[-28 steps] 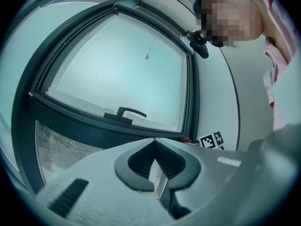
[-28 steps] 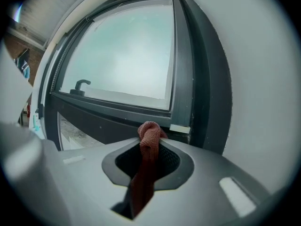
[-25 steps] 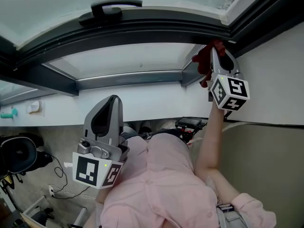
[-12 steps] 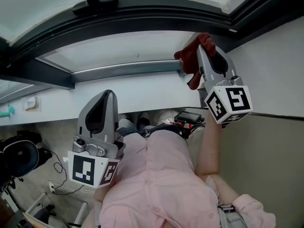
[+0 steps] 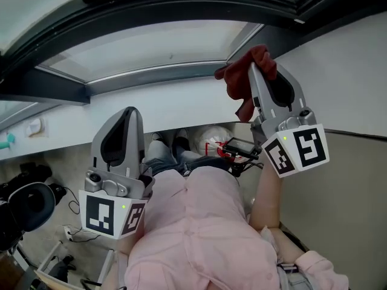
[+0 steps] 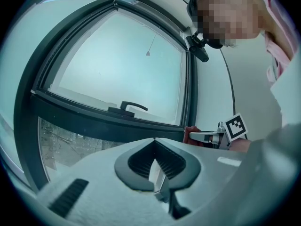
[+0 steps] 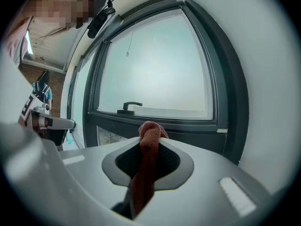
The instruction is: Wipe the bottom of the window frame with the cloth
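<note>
Window frame (image 5: 157,74): dark bottom rail, above both grippers.
Left gripper (image 5: 128,116): below the frame, jaws together, empty.
Right gripper (image 5: 259,65): by the frame's right corner, clamped on the cloth.
Red cloth (image 5: 237,83): bunched at the jaw tips, seemingly off the frame.
Wipe: press wad flat onto the rail, drag steadily leftward, firm grip.

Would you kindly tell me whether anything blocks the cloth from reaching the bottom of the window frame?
Nothing visible does: the right tongs hold the red cloth near the frame's bottom rail, with only open air between.
</note>
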A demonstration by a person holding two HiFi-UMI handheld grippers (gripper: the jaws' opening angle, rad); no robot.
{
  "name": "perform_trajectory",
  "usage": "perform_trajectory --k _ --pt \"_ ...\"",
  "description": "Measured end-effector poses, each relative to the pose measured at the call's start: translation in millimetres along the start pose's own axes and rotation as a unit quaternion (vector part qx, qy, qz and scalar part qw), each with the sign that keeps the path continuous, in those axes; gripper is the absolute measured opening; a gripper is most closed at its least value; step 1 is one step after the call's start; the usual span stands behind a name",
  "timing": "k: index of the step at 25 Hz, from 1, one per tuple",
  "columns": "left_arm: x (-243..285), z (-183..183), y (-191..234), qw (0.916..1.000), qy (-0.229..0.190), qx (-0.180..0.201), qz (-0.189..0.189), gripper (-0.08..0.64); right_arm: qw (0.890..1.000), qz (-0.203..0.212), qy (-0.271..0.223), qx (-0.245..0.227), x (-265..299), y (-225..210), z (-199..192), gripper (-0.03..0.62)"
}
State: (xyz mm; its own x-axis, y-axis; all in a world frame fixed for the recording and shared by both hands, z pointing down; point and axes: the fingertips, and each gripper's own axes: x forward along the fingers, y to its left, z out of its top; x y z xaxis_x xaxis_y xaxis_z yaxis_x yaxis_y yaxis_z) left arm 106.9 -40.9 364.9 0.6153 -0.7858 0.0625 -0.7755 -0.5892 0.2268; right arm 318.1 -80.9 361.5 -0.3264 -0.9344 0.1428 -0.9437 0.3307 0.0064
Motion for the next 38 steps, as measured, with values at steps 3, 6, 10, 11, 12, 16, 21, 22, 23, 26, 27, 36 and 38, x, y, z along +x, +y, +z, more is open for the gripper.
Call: perform_trajectory --k 3,6,10,11,12,16,21,22,23,26,27,36,38 --pt "-2 0 0 1.0 0.0 0.003 -0.004 0.0 1.0 0.0 0.008 0.005 -4 8 -6 0.057" --pt "-7 -2 1 1.0 0.003 0.007 -0.006 0.0 1.0 0.0 0.014 0.008 -9 17 -10 0.057" --pt "-18 -1 9 0.9999 0.005 0.003 -0.012 0.0 1.0 -0.005 0.016 0.011 -14 31 -8 0.057" --pt "-22 1 12 0.9999 0.004 0.002 -0.014 0.0 1.0 -0.008 0.014 0.01 -14 37 -5 0.057" --pt "-26 3 15 0.9999 0.002 0.002 -0.016 0.0 1.0 -0.01 0.013 0.009 -14 43 -2 0.057" --pt "-41 10 26 0.9998 0.003 0.003 -0.018 0.0 1.0 -0.013 0.009 0.009 -15 62 7 0.057" --pt "-58 15 40 0.9998 0.007 0.004 -0.017 0.0 1.0 -0.01 0.009 0.011 -8 84 9 0.057" --pt "-62 17 44 0.9998 0.007 0.004 -0.018 0.0 1.0 -0.009 0.01 0.011 -6 91 9 0.057" --pt "-66 19 48 0.9998 0.005 0.004 -0.018 0.0 1.0 -0.007 0.01 0.011 -4 98 10 0.057" --pt "-76 26 58 0.9998 -0.003 0.008 -0.019 0.0 1.0 -0.005 0.007 0.008 -1 115 13 0.057" --pt "-79 27 60 0.9998 -0.004 0.009 -0.02 0.0 1.0 -0.006 0.006 0.008 -1 119 14 0.057" --pt "-92 35 69 0.9997 -0.013 0.014 -0.012 0.0 1.0 -0.006 0.011 0.011 -1 138 10 0.057" --pt "-97 35 72 0.9998 -0.013 0.013 -0.012 0.0 1.0 -0.004 0.015 0.011 -1 147 8 0.057"
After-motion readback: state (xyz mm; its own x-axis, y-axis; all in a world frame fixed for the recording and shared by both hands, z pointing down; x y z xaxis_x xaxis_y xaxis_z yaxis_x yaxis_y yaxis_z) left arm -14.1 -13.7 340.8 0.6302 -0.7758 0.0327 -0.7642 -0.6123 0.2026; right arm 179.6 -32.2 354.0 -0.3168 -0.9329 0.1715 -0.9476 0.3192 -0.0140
